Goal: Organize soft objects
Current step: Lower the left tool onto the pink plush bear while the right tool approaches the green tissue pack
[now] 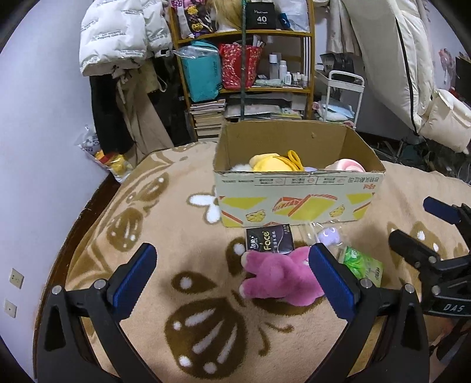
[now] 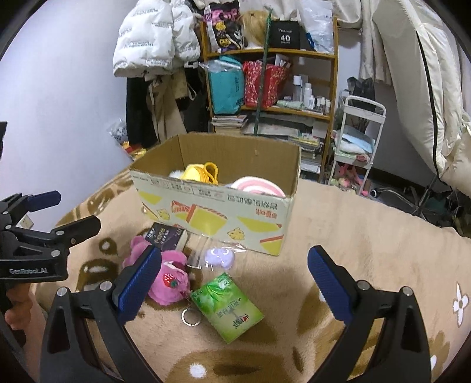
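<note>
Partly done, I'd say: cardboard box (image 2: pixel 215 206) on the blanket (image 2: pixel 368 235) already has a yellow plush (image 2: pixel 200 173) & pink-striped soft item (image 2: pixel 256 184). Left outside, just in front: pink plush (image 1: pixel 276 275), black tissue pack (image 1: pixel 269 238), green tissue pack (image 2: pixel 226 306), bagged lilac toy (image 2: pixel 219 256). Left gripper (image 1: pixel 232 282) & right gripper (image 2: pixel 235 287): jaws spread, empty.

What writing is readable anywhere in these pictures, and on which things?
"Face": dark tissue pack.
"40": black box on the shelf.
"GenRobot.AI": left gripper.
"DAS": right gripper.
Cardboard box: upside-down Chinese print, too small.
Green tissue pack: Chinese characters, illegible.
</note>
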The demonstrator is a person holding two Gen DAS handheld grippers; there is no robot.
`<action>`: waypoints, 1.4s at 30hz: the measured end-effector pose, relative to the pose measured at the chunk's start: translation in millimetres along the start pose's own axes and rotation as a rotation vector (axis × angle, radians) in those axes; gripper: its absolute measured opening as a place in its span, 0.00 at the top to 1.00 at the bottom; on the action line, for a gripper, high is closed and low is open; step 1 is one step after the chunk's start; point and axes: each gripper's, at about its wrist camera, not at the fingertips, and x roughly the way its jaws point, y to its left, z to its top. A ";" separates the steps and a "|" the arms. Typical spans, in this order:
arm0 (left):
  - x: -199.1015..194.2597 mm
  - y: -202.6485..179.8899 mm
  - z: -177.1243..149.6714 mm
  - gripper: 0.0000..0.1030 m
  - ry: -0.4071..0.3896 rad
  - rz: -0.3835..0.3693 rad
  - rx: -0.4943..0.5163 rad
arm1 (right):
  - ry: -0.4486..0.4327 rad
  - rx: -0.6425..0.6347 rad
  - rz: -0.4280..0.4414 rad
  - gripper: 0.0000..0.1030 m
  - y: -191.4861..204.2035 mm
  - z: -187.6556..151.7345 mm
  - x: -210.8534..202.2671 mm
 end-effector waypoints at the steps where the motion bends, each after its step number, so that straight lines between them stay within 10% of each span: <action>1: 2.8 -1.2 0.4 0.01 0.002 0.003 0.004 | 0.007 0.003 -0.001 0.00 -0.4 -0.5 2.0; 23: 66.9 -24.1 2.3 0.01 0.162 -0.170 -0.053 | 0.248 -0.016 0.006 0.00 2.3 -21.6 57.4; 42: 114.3 -64.4 -13.5 0.01 0.358 -0.173 0.063 | 0.512 -0.015 0.032 0.01 6.9 -51.5 107.4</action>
